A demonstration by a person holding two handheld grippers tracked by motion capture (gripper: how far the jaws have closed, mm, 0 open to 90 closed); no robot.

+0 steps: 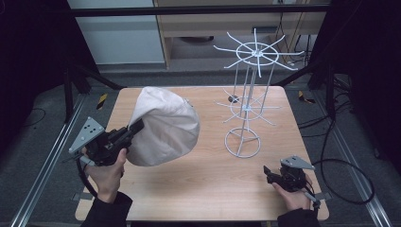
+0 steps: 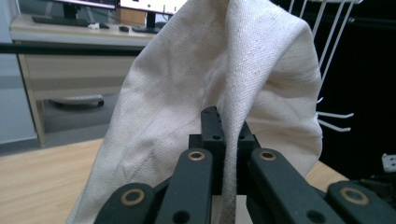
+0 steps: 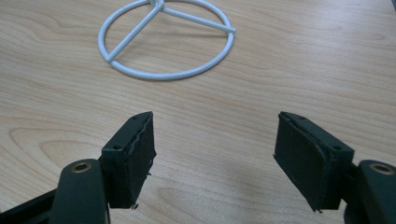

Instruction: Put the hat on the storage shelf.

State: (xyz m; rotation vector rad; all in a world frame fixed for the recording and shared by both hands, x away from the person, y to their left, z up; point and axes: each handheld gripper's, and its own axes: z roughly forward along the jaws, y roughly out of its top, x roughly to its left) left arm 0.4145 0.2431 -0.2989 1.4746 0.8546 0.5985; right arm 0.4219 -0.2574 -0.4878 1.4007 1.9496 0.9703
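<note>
A cream cloth bag (image 1: 163,125) hangs bunched and rounded over the left half of the wooden table (image 1: 213,179). My left gripper (image 1: 135,126) is shut on a seam fold at its left side. In the left gripper view the fabric (image 2: 196,84) rises from between the jaws, where my left gripper (image 2: 229,140) pinches the fold. A white wire rack (image 1: 248,94) with two tiers of hooks stands right of centre. Near the front right corner my right gripper (image 1: 267,171) stands open. In the right gripper view my right gripper (image 3: 215,154) hovers low over bare wood, short of the rack's base ring (image 3: 163,39).
A small dark object (image 1: 233,99) lies on the table behind the rack. Black frame posts and cables surround the table, and a cable (image 1: 350,184) loops on the floor at right. A desk with monitors (image 2: 93,4) stands beyond.
</note>
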